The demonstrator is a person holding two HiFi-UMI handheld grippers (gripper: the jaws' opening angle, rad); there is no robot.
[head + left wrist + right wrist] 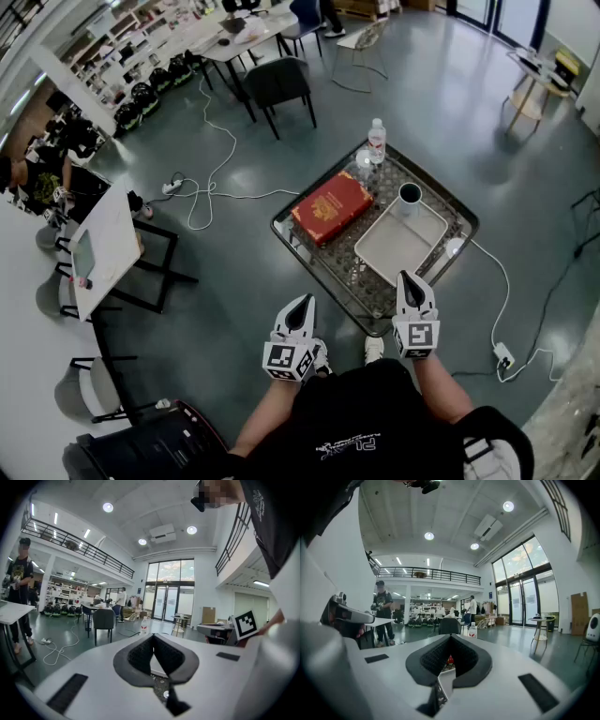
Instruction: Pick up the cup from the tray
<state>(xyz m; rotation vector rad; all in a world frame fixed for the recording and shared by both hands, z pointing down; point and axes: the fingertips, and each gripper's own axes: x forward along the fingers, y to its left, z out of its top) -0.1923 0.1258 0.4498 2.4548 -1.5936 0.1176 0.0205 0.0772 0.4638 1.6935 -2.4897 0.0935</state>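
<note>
The cup (410, 196), dark with an open mouth, stands upright in the far corner of the white tray (401, 246), at 12 o'clock from the right gripper (412, 278) and well apart from it.

Nearest the person, both grippers are held just short of the bench (317, 246), pointing roughly level. The left gripper (300, 304) sits at 8 o'clock from the tray. Its jaws are pressed together at the tips, with nothing between them, as its own view (153, 636) shows. The right gripper reaches the bench's near edge at the tray's 6 o'clock. Its jaws are likewise fully closed and empty (450, 637).

The bench is a low one with a patterned top, and the tray lies on its right half. A red box (331, 206) lies flat at 10 o'clock from the tray, just beside it. Beyond that, at the bench's far corner, a clear glass (364, 162) and a water bottle (377, 141) stand upright, at 11 o'clock from the cup. Farther off on the floor, at 11 o'clock again, is a black chair (277, 82).
</note>
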